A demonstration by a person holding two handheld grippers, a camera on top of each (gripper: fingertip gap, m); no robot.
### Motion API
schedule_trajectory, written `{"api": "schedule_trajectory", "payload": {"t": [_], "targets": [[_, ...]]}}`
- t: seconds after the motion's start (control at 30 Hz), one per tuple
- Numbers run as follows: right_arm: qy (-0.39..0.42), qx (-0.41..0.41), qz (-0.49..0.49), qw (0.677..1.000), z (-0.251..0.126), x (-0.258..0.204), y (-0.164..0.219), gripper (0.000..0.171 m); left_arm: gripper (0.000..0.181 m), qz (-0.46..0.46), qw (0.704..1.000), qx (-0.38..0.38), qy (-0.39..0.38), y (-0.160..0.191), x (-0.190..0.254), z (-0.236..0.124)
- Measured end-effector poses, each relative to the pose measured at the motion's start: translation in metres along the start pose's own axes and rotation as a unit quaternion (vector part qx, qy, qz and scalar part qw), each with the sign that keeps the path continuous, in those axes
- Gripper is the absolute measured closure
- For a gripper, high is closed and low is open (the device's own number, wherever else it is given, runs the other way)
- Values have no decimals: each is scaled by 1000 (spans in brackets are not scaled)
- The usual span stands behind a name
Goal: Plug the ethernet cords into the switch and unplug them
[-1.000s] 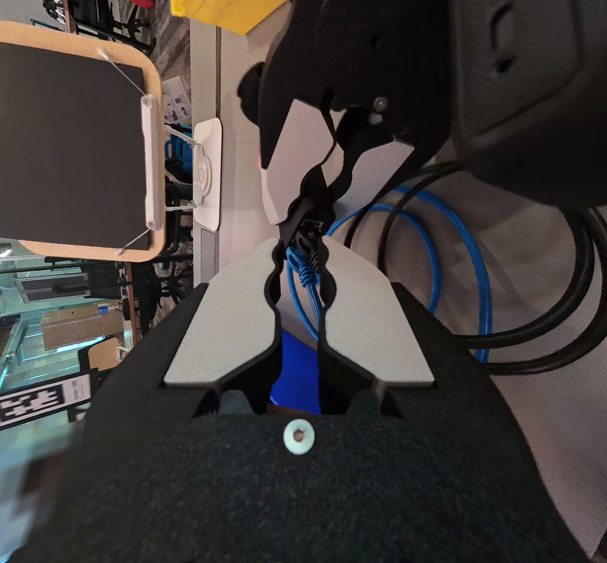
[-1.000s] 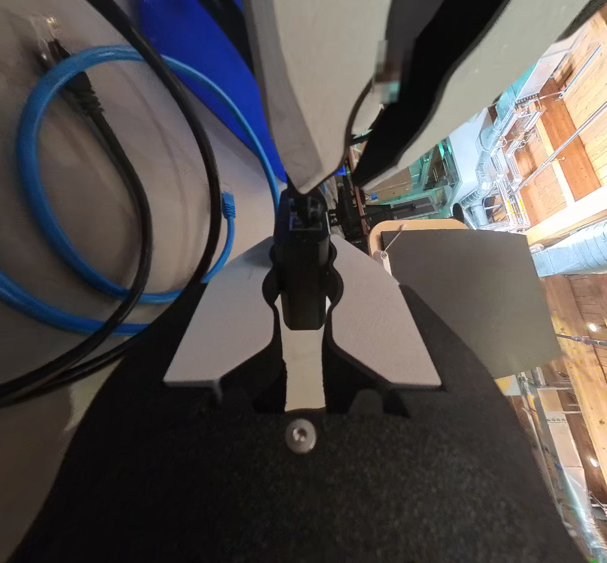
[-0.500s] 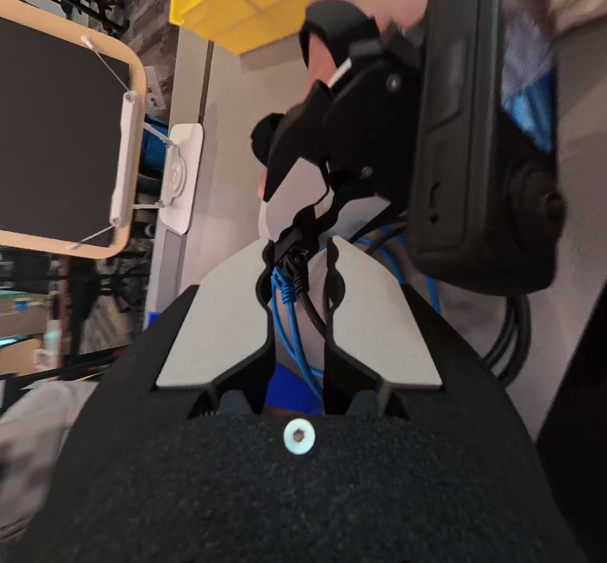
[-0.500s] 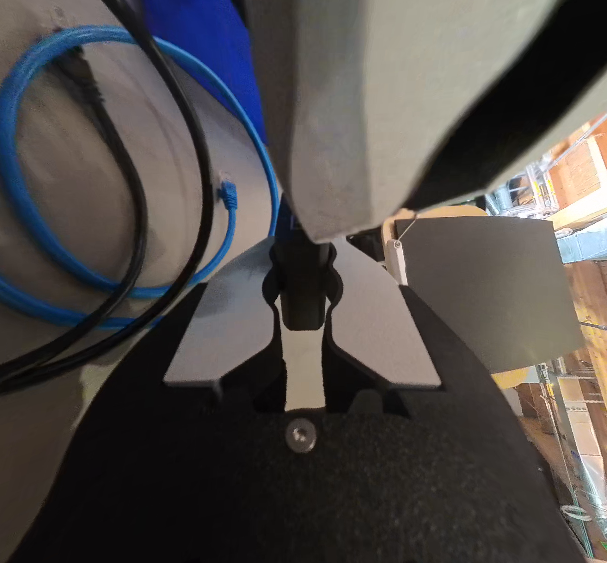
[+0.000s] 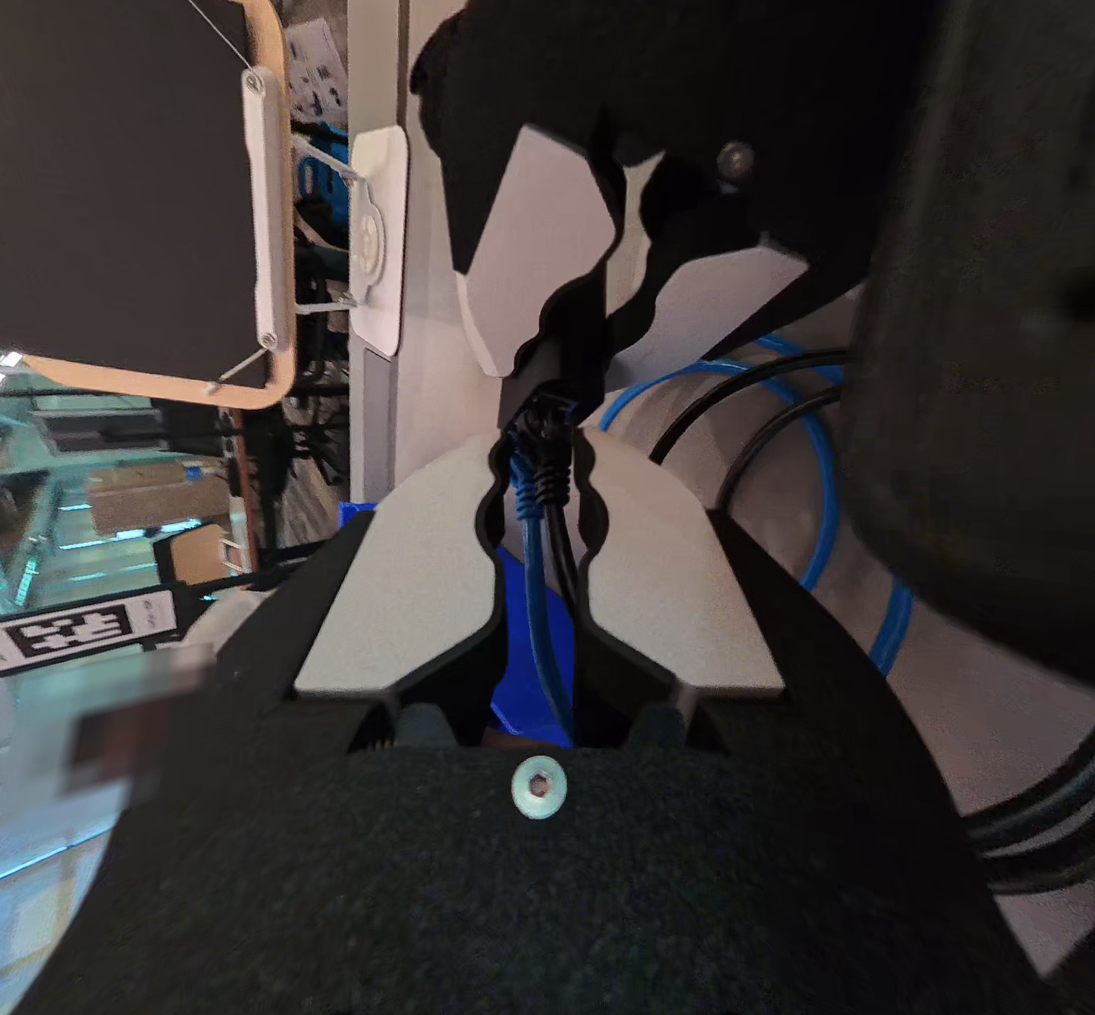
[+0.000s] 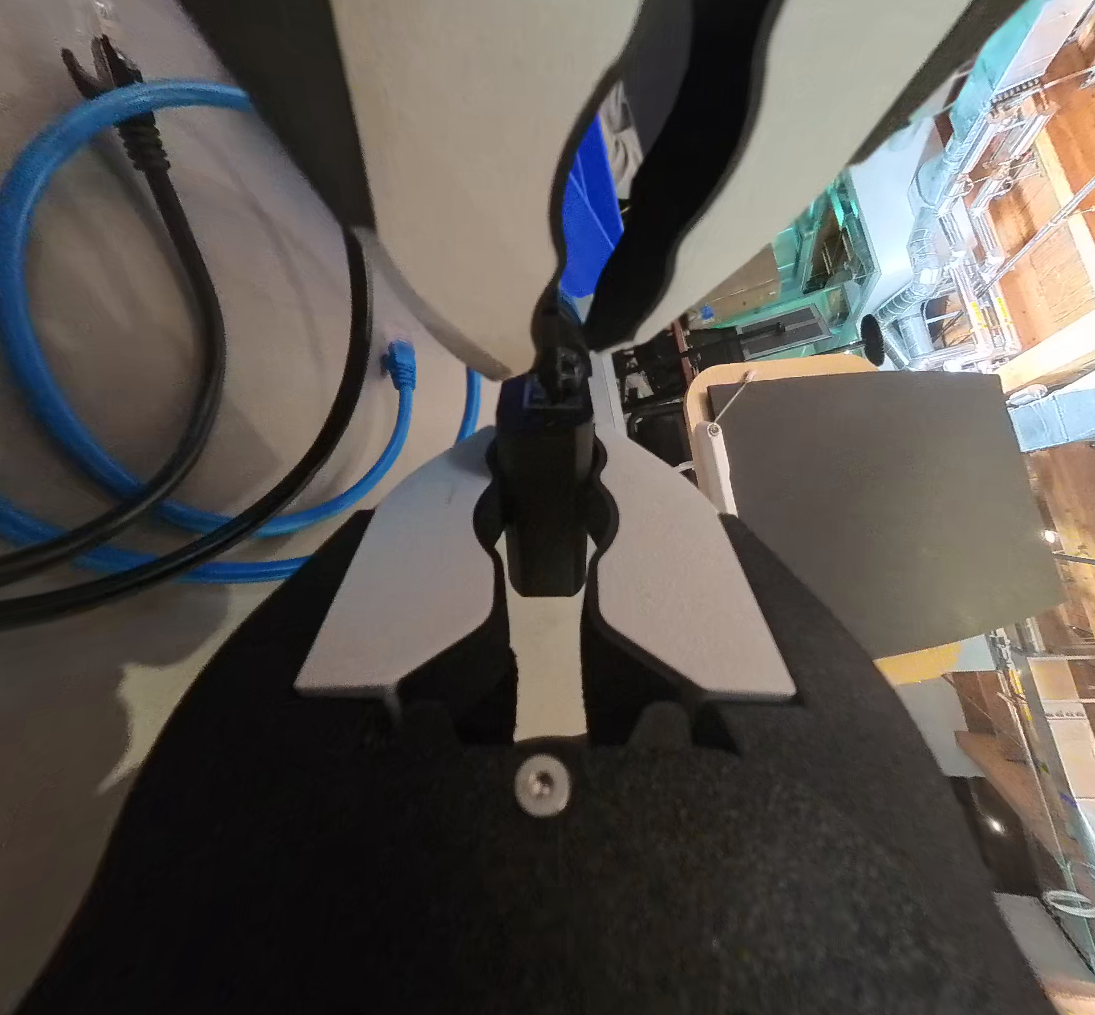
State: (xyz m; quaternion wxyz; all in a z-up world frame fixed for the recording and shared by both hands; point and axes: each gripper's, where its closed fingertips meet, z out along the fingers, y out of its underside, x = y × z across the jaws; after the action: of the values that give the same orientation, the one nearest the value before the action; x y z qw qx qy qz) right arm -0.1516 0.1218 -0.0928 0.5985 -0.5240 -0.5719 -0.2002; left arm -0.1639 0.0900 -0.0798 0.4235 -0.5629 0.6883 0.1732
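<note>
Switch [image 6: 542, 512] pinched in our right gripper [image 6: 542, 489], held off table [image 6: 59, 749]. Our left gripper [image 5: 536, 471] pinches black plug [image 5: 548, 453] beside blue plug [image 5: 520, 474] at ports. Unplugging step, we judge; next: straight pull.

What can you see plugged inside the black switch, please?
A blue cord and a black cord enter the switch, between the left gripper's fingers. Its ports and remaining sockets are hidden.

Pale grey table [image 6: 71, 690] under looped blue cable [image 6: 35, 370] and black cable [image 6: 195, 299].
</note>
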Motion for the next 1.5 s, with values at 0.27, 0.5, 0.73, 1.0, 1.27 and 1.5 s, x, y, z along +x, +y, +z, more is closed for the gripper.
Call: {"api": "schedule_trajectory", "payload": {"t": [0.27,0.5,0.73,1.0,1.27,1.5], "targets": [[-2,15,-10,1000,-3,1,0,147,164,56,996,61,-21,-5,0,0],[-5,29,-6,1000,-3,0,-3,147,165,26,997,78,10,-5,1,-1],[-1,24,5,1000,-3,3,1,147,167,30,997,65,-7,-7,-2,1],[-10,9,3,1000,1,-3,5,146,168,62,997,30,-33,-4,1,6],[-1,33,7,999,-3,1,-2,147,165,-7,995,95,27,-9,2,-1],[-5,29,5,1000,-2,-1,0,147,164,19,995,93,20,-10,4,-7]]}}
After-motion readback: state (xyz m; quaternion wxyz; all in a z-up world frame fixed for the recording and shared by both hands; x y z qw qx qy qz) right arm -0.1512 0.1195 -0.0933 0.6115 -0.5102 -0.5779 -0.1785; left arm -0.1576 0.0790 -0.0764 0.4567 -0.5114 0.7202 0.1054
